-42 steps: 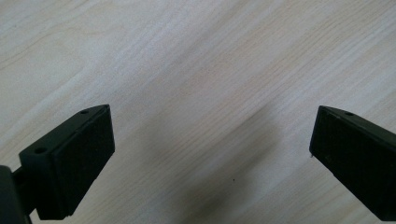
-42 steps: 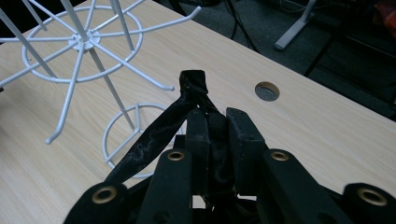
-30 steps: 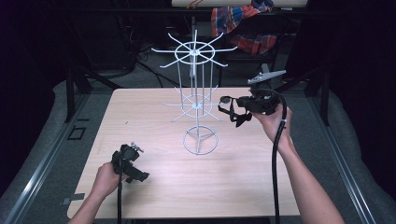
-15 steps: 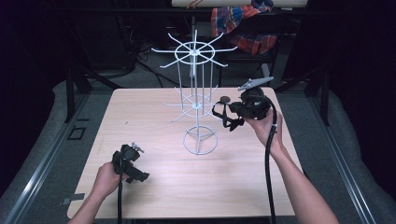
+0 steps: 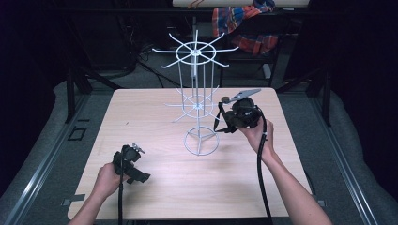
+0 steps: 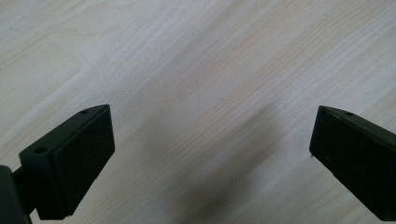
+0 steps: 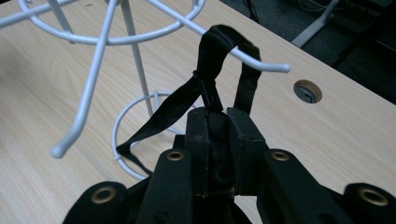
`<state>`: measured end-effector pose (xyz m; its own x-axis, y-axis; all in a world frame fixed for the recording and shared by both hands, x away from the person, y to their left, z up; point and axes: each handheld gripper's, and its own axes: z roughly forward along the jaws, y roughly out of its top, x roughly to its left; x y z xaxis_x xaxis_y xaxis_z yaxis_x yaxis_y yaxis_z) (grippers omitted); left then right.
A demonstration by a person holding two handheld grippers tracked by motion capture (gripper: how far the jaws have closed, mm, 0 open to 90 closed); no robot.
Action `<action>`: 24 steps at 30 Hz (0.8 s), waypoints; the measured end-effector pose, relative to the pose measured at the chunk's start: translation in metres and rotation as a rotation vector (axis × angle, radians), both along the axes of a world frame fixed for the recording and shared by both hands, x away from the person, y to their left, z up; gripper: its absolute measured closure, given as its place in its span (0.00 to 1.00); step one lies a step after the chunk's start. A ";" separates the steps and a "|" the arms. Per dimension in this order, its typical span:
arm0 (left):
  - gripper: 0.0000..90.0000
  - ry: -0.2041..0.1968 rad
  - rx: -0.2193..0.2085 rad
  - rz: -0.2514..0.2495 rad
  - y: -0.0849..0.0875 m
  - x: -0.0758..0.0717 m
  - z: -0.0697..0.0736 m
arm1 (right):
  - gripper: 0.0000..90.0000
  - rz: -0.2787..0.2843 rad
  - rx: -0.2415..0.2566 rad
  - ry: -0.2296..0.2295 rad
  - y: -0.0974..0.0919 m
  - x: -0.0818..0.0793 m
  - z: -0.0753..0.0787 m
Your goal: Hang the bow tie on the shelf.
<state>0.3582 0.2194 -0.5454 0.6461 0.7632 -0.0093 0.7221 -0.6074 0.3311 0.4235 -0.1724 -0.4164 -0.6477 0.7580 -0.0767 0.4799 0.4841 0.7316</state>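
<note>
A white wire rack (image 5: 196, 101) with two tiers of hooks stands on a ring base (image 5: 201, 141) at the table's middle. My right gripper (image 5: 224, 115) is held beside the lower tier, shut on a black strap (image 7: 219, 60). The strap's loop lies over the tip of a lower hook (image 7: 261, 63), and a loose tail (image 7: 154, 123) hangs down toward the base ring (image 7: 140, 109). My left gripper (image 5: 133, 168) rests low over the table's near left. In the left gripper view it (image 6: 210, 154) stands open over bare wood.
The light wooden table (image 5: 141, 112) has a round cable hole (image 7: 307, 91) in its top. Dark floor, frame legs and cables surround it. A plaid cloth (image 5: 244, 21) hangs behind the table at the back.
My right gripper has moved left and down with the strap, closing in on the rack's lower tier. The left gripper has stayed still.
</note>
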 end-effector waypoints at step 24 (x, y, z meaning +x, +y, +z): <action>0.00 -0.002 0.009 -0.020 -0.004 0.000 0.000 | 0.86 0.042 0.066 0.099 0.003 0.005 -0.033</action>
